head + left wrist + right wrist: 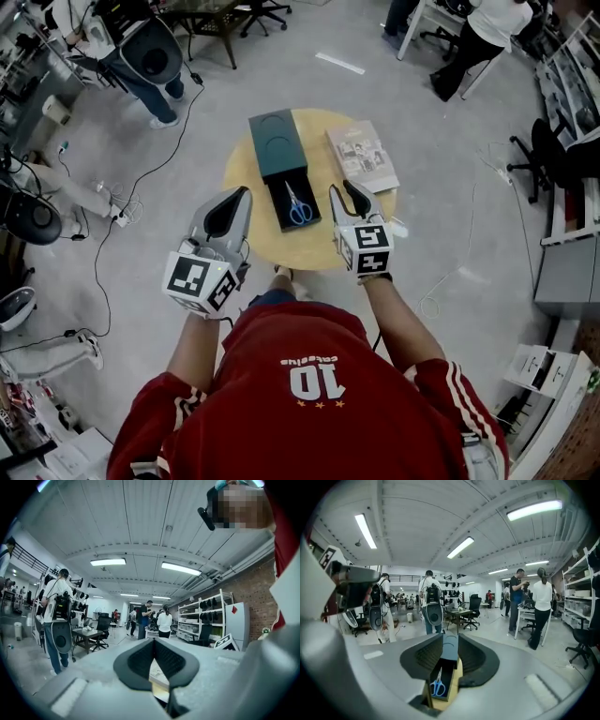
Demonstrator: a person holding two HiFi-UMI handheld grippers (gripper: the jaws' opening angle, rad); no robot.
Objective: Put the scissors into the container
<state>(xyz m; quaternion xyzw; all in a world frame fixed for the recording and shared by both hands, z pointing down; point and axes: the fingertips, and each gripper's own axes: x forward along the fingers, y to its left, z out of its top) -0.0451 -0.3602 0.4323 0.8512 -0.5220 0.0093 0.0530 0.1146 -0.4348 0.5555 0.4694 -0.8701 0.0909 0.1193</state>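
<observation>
Blue-handled scissors [299,206] lie inside the open drawer of a dark teal container [277,141] on a round wooden table [246,169]. Both grippers hover over the table's near edge, one on each side of the drawer. My left gripper [246,191] is to the drawer's left, tips together and holding nothing. My right gripper [341,187] is to its right, jaws a little apart and empty. In the right gripper view, the scissors [438,686] and container [450,651] show through the gap of the right gripper [450,637]. In the left gripper view, the left gripper [153,640] has its pads meeting.
A book [362,157] lies on the table's right part, with a small white item [398,227] at the right edge. Cables [141,178] trail on the floor at left. Several people, office chairs [534,155] and shelving [206,620] stand around the room.
</observation>
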